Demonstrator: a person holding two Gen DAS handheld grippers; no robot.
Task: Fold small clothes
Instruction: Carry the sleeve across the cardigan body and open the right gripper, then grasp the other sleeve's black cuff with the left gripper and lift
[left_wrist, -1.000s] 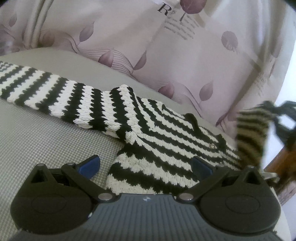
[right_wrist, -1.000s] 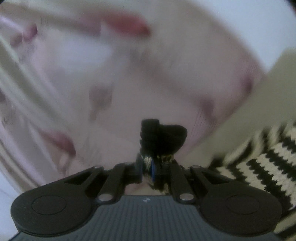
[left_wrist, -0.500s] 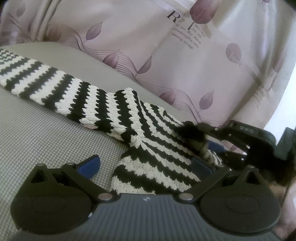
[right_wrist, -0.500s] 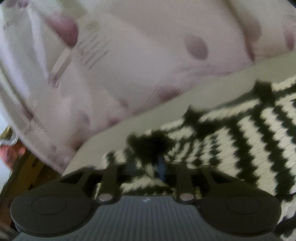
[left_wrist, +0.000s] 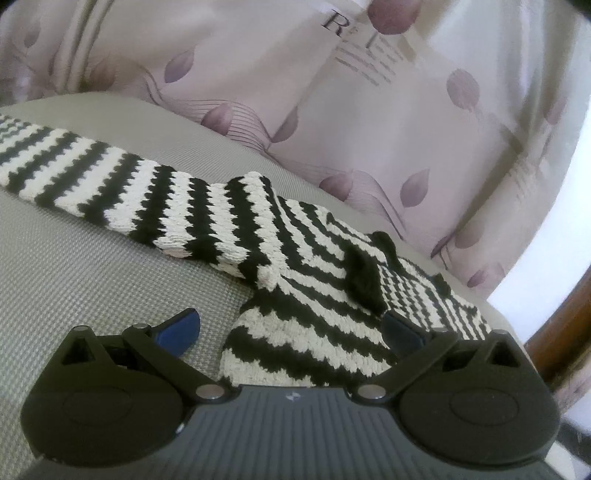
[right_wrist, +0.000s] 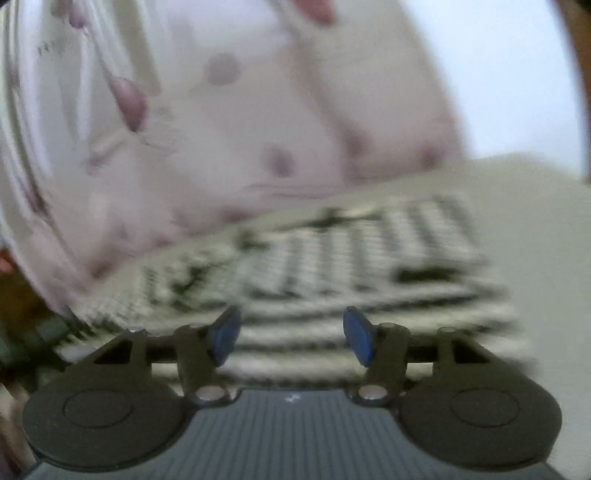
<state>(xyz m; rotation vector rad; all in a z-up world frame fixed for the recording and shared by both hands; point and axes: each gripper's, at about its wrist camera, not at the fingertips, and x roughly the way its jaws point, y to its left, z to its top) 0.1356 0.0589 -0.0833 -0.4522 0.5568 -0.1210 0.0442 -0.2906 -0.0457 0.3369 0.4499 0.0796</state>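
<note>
Surface: a grey woven worktop (left_wrist: 92, 280) with a fine checked weave, running from under the left gripper's fingers back to the curtain; its far edge curves round on the right.
Sweater: a black-and-white striped knit sweater (left_wrist: 295, 266) lies flat on the worktop, ahead of the left fingers and partly between them.
Sleeve: one sleeve (left_wrist: 92, 173) stretches out well to the left of the left fingers, flat on the grey weave.
Folded part: on the side of the right-hand finger a layer of the knit lies over the body, with a black cuff (left_wrist: 364, 273) on top.
Left gripper (left_wrist: 291, 328): fingers spread wide; the left-hand blue pad sits over bare worktop, the other over the knit; whether either touches, I cannot tell.
Right gripper (right_wrist: 291, 336): fingers opening, about half apart, nothing between them; the sweater (right_wrist: 332, 266) lies beyond and below them, blurred.
Room: a pale pink curtain (left_wrist: 332, 110) with mauve leaf prints and some lettering hangs just behind the worktop.
Right edge: bright light and a brown wooden frame (left_wrist: 565, 332) show beyond the right-hand finger of the left gripper.
</note>
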